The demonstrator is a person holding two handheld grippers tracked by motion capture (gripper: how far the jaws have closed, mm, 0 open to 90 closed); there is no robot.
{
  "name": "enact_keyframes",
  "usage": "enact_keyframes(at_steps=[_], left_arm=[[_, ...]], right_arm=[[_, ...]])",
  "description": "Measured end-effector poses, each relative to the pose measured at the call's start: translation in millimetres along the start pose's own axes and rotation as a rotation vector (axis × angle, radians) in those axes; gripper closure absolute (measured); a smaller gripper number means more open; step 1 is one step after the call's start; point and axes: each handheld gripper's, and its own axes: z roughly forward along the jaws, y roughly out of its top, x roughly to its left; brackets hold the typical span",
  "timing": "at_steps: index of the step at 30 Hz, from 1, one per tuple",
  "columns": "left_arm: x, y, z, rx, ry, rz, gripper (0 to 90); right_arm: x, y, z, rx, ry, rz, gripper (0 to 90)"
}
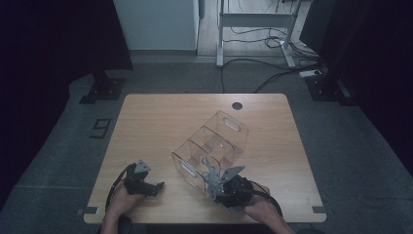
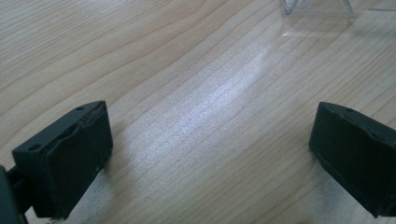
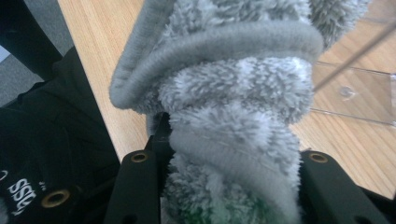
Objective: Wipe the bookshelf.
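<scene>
Right gripper (image 1: 229,187) lower centre-right, angled toward clear plastic compartment organiser (image 1: 210,146); jaws clamp fluffy grey microfibre cloth (image 3: 233,116). Left gripper (image 1: 146,184) lower left, jaws wide, nothing between.

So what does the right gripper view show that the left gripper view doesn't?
Right gripper view: a fluffy grey microfibre cloth bunched between the right gripper jaws, which press on it, and a dark sleeve at the left. Left gripper view: the left gripper with jaws wide apart and nothing between them, just above bare wood. Shared: the light wooden table and part of the clear plastic divided organiser box.
</scene>
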Motion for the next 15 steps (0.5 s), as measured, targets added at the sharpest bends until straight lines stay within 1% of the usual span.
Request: enact_keyframes(at_steps=[3, 9, 12, 15], left_arm=[[0.1, 0.0, 0.1, 0.000, -0.001, 0.000, 0.0], [0.1, 0.0, 0.2, -0.001, 0.001, 0.000, 0.0], [0.2, 0.1, 0.1, -0.001, -0.001, 0.000, 0.0], [0.3, 0.1, 0.1, -0.001, -0.001, 0.001, 0.0]], right_arm=[[-2.0, -2.3, -9.0, -0.010, -0.001, 0.010, 57.1], [-8.5, -5.6, -28.9, -0.049, -0.004, 0.034, 57.1], [-12.7, -7.3, -38.7, -0.059, -0.012, 0.052, 57.1], [-17.7, -8.5, -47.7, -0.073, -0.025, 0.060, 57.1]])
